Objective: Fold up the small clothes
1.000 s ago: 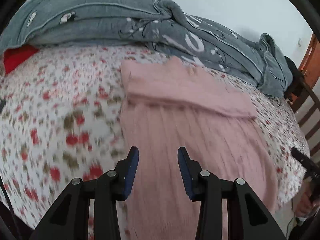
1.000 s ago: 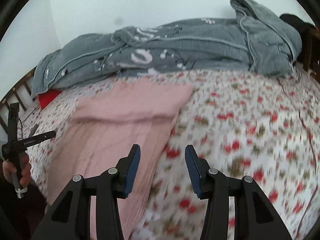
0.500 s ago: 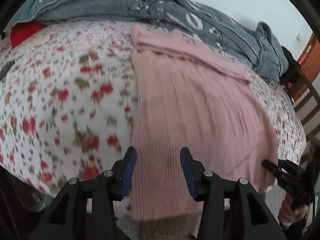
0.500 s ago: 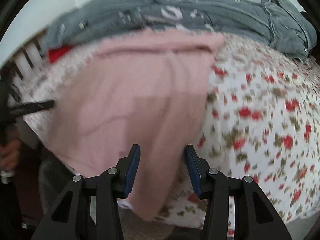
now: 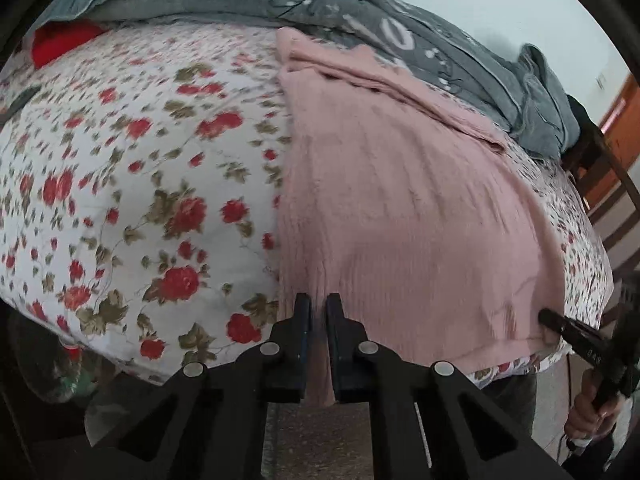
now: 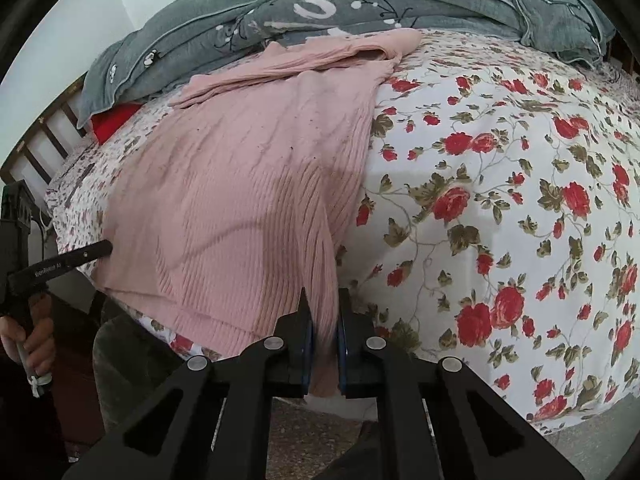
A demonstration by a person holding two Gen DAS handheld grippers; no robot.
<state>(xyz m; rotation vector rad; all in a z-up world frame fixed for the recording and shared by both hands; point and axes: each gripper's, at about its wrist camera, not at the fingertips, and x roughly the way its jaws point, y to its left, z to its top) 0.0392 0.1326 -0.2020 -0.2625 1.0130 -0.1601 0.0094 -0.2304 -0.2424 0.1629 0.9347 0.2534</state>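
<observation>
With the left gripper [image 5: 318, 312] and right gripper [image 6: 323, 312] just closed on the hem corners of the pink knitted sweater [image 6: 248, 184], lying flat on the floral bedsheet [image 6: 500, 184], lift both corners evenly to keep the fold straight

So the sweater [image 5: 400, 208] is lying flat on the bedsheet [image 5: 120, 184], its hem hanging a bit over the near edge of the bed. Behind it, along the far side, there's a bunched-up quilt [image 5: 248, 0], with the sweater's top end touching it. The left gripper [image 5: 318, 312] is on the hem's left corner and the right gripper [image 6: 324, 316] on the right corner, well apart.
</observation>
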